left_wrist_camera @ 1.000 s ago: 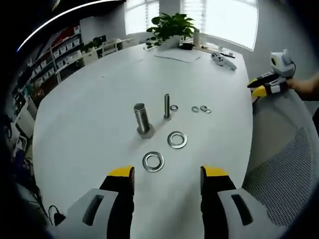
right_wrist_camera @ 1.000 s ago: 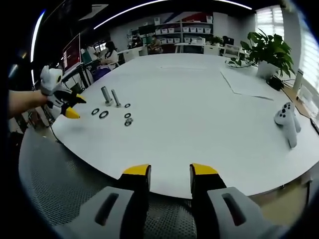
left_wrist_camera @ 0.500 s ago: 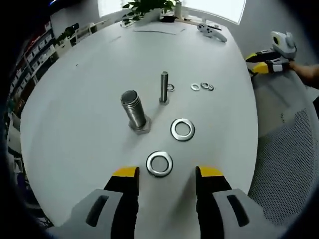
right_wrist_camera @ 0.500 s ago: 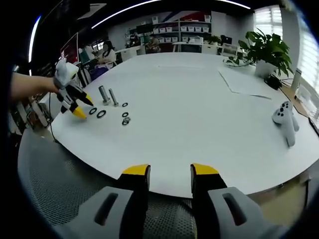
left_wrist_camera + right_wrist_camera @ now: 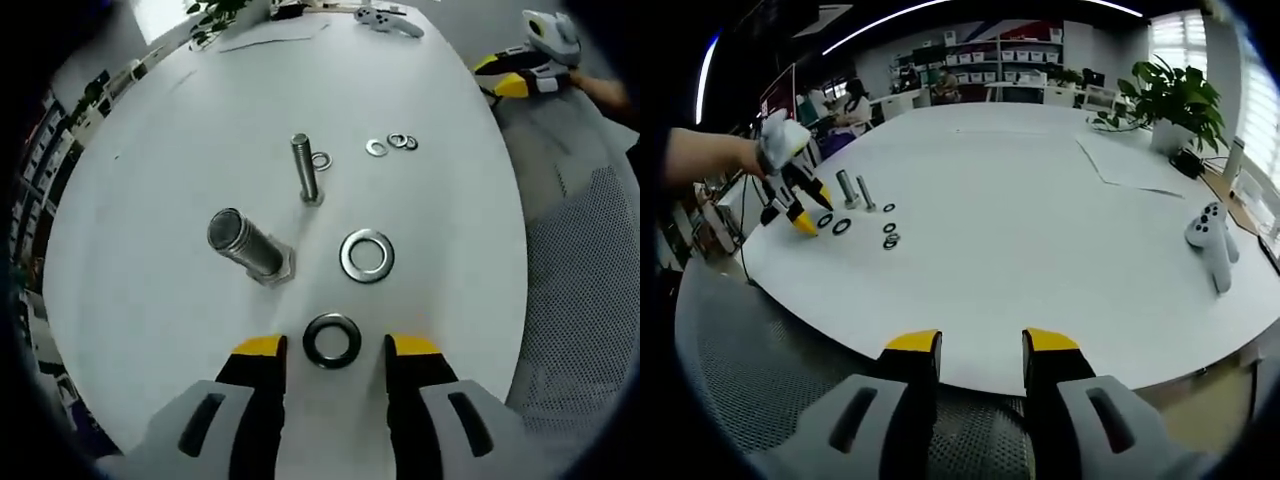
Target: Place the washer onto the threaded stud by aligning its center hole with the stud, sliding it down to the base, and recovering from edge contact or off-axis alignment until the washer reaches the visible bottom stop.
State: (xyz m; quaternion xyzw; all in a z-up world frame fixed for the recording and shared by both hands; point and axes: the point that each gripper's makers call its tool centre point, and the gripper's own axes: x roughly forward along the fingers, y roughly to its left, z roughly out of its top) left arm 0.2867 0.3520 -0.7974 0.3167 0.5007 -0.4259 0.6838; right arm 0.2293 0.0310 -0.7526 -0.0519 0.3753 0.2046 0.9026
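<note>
A broad white tabletop (image 5: pixel 150 150) with a rounded edge carries everything; its surface is smooth and matte. Beside it stands one chair with a grey mesh seat (image 5: pixel 570 280). At the far end sit a leafy green potted plant (image 5: pixel 1175 95), a sheet of paper (image 5: pixel 1130 165) and one white handheld controller (image 5: pixel 1212 240).

Two threaded steel studs stand on hexagonal heads near the tabletop's edge: one thick stud (image 5: pixel 245 245), and beyond it one thin stud (image 5: pixel 305 170). Two large flat steel washers lie before them: the near washer (image 5: pixel 332 340) lies just ahead of the left gripper (image 5: pixel 326 347), level with the gap between its tips, flat on the tabletop; the second washer (image 5: pixel 367 255) lies flat a little farther on, right of the thick stud. One small washer (image 5: pixel 321 160) rests just beside the thin stud, and a cluster of about three small washers (image 5: pixel 392 144) lies farther right.

The left gripper's yellow-tipped jaws stand apart, holding nothing. The right gripper (image 5: pixel 982 345) hangs off the tabletop's edge over the chair, jaws likewise apart and empty.
</note>
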